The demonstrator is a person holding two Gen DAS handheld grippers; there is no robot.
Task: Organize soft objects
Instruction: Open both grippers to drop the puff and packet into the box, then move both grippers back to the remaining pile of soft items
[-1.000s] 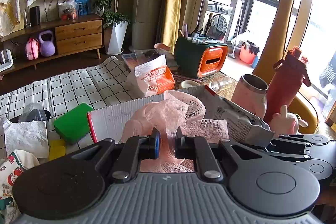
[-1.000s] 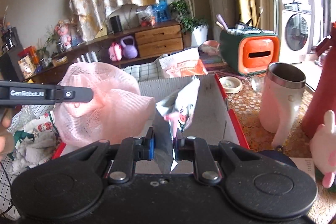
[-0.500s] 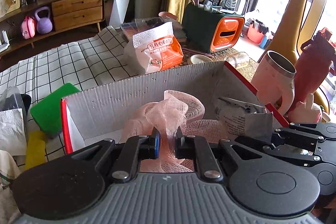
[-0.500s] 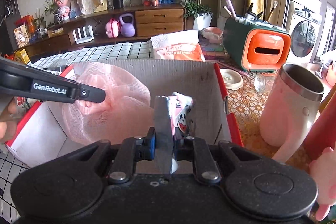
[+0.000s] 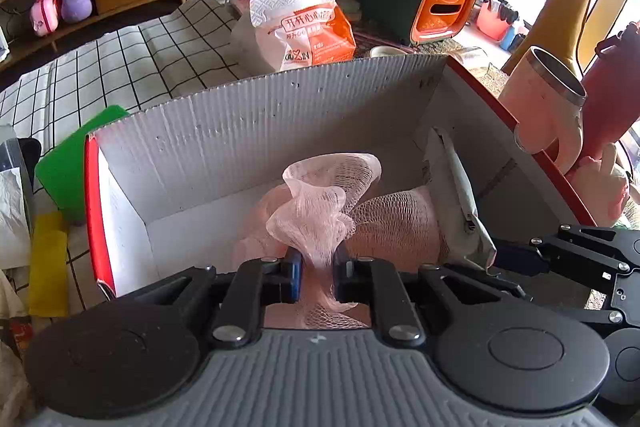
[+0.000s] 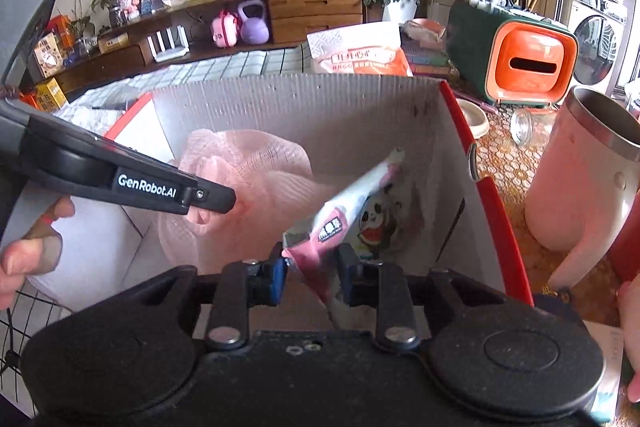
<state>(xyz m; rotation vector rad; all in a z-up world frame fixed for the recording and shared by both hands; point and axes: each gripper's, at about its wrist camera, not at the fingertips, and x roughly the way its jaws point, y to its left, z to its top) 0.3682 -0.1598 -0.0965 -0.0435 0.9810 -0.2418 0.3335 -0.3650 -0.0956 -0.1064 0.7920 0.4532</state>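
Note:
An open cardboard box [image 5: 280,115] with red outer sides, also in the right wrist view [image 6: 340,107], holds both soft things. My left gripper [image 5: 316,277] is shut on a pink mesh bath puff [image 5: 320,203] low inside the box; the puff also shows in the right wrist view [image 6: 256,171]. My right gripper [image 6: 312,279] has its jaws parted around a pink-and-white panda-print packet [image 6: 344,219], which tilts loosely between them inside the box. In the left wrist view the packet [image 5: 460,195] leans at the box's right wall.
Right of the box stand a pink steel-rimmed cup [image 6: 592,171], a dark red bottle [image 5: 612,99] and a pink plush [image 5: 604,183]. Behind it are an orange snack bag [image 5: 308,27] and a green-orange organiser [image 6: 516,59]. A green block [image 5: 68,163] and yellow piece [image 5: 48,267] lie left.
Both grippers have gone down into the box with their loads. The right gripper's jaws have opened wider, and the packet has tipped over to the right.

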